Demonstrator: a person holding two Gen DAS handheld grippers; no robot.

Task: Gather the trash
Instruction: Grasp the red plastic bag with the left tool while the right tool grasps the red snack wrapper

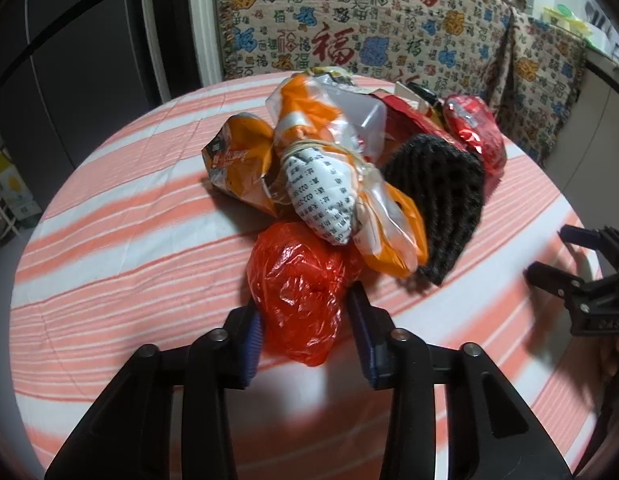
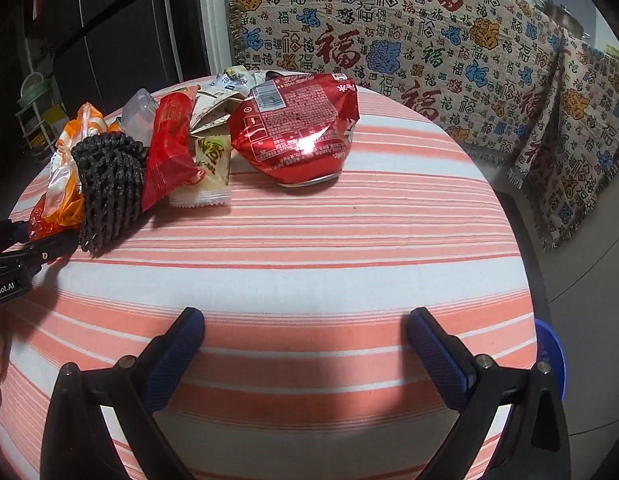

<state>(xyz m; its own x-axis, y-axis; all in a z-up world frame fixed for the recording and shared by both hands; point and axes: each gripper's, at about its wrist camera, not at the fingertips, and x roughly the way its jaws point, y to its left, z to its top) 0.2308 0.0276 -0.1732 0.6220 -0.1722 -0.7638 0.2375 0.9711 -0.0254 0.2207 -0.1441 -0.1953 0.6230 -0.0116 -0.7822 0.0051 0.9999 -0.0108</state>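
A pile of trash lies on a round table with a striped cloth (image 1: 129,248). My left gripper (image 1: 307,316) is shut on a crumpled red plastic bag (image 1: 297,292) at the near side of the pile. Behind it lie an orange and white plastic bag (image 1: 341,184), an orange snack wrapper (image 1: 237,156), a black foam net (image 1: 445,200) and a red snack bag (image 1: 475,128). My right gripper (image 2: 305,340) is open and empty above bare cloth (image 2: 309,248), near the table's edge. The red snack bag (image 2: 297,124) and the black net (image 2: 109,184) lie ahead of it.
A patterned cloth (image 2: 389,40) covers furniture behind the table. A dark fridge (image 1: 69,60) stands at the back left. A blue bin rim (image 2: 553,352) shows below the table's right edge. The right gripper shows at the right in the left wrist view (image 1: 569,260).
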